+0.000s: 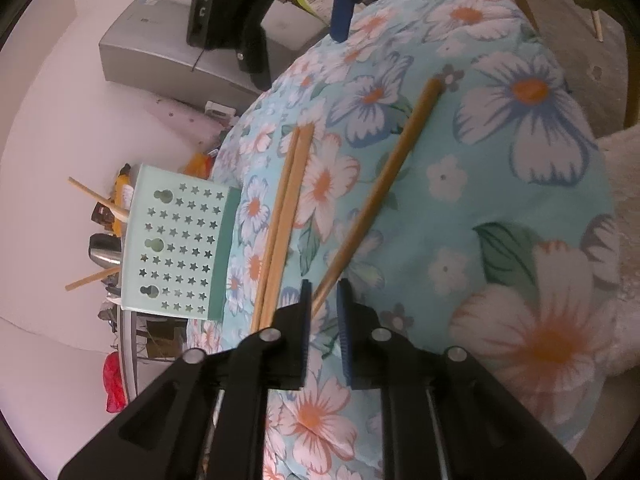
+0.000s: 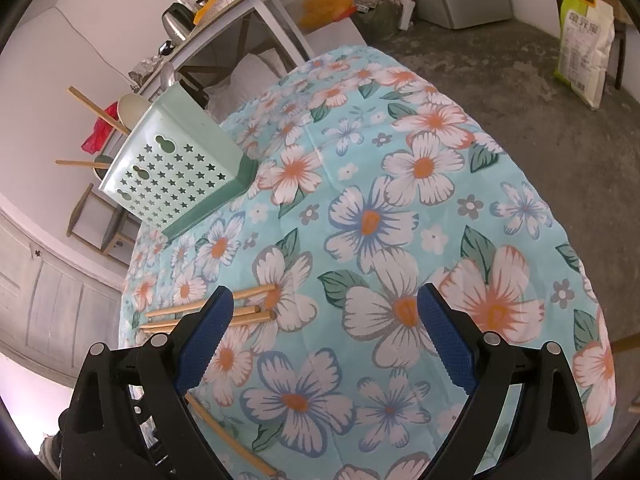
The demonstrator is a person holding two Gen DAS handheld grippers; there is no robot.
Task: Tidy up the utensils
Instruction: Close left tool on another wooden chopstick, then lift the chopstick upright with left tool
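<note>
Two views | left gripper (image 1: pixel 324 300) clamps chopstick (image 1: pixel 380 188) | utensil holder's (image 2: pixel 176 168) spoon (image 2: pixel 134 110) right-only

Both views are evenly and softly lit by diffuse light; no hard shadows are cast on the turquoise flower-printed cloth (image 2: pixel 400 208). A faint pink tint is seen on the white walls (image 1: pixel 60 120). Strong fisheye bending and black vignetting are shown at the edges. Slight softness is noticed in the left wrist view.
</note>
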